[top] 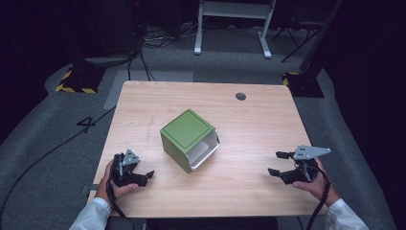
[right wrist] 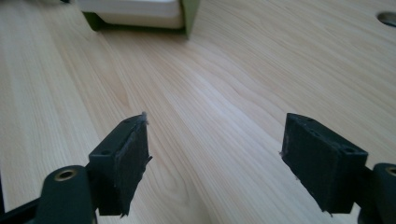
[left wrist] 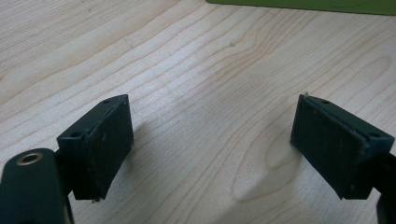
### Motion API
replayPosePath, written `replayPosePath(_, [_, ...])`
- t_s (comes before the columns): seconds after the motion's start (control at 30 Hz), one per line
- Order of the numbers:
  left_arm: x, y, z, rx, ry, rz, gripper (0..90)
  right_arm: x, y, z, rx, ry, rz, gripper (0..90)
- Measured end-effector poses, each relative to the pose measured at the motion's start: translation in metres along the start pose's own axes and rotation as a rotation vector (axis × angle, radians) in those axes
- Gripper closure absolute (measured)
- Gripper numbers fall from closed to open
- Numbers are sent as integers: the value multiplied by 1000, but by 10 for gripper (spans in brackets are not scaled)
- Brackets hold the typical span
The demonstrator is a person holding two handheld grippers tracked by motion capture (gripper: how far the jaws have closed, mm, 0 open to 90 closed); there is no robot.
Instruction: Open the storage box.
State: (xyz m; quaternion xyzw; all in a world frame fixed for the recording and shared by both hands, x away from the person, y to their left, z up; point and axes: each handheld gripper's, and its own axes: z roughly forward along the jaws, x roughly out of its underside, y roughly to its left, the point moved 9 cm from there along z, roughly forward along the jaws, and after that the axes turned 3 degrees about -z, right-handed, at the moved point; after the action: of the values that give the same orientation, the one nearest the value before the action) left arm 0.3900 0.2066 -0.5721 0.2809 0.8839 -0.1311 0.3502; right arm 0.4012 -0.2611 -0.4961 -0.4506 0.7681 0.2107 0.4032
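A green box (top: 187, 132) with a white drawer (top: 207, 152) poking out of its right-hand face sits a little left of the middle of the wooden table (top: 249, 124), turned so one corner points toward the person's edge. Bare wood runs all round it, with wide open strips to the far edge and toward both side edges. A round cable hole (top: 241, 96) lies near the far right corner.

The left gripper (top: 143, 176) rests low near the near left corner, held in the person's left hand (top: 117, 184), pointing right along the near edge; its jaws stand apart with nothing between them. In the left gripper view the box's green edge (left wrist: 303, 5) lies just ahead.

The right gripper (top: 278, 163) hangs near the near right corner, well apart from the box, held in the right hand (top: 313, 184), aimed left, jaws spread and empty.

A "4" (top: 87, 122) is marked on the grey floor left of the table.
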Motion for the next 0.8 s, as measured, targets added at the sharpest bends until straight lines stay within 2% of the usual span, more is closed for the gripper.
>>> replayPosePath(0.2, [0, 0, 0, 0, 0, 0, 133, -27, 19, 30, -62, 2, -53, 234])
replayPosePath(0.3, [0, 0, 0, -1, 0, 1, 133, -40, 28, 42, -87, -13, -74, 231])
replayPosePath(0.33, [0, 0, 0, -1, 0, 1, 133, -48, 34, 51, -101, -19, -95, 230])
replayPosePath(0.47, [0, 0, 0, 0, 0, 1, 133, -58, 41, 62, -117, -24, -109, 229])
replayPosePath(0.6, [0, 0, 0, 0, 0, 2, 133, -74, 57, 84, -160, -24, -152, 229])
replayPosePath(0.63, [0, 0, 0, 1, 1, 2, 133, -74, 57, 84, -160, -24, -152, 229])
replayPosePath(0.67, [0, 0, 0, 0, 0, 2, 133, -80, 63, 92, -176, -27, -164, 230])
replayPosePath(0.8, [0, 0, 0, 0, -1, 2, 133, -88, 72, 105, -195, -28, -186, 230])
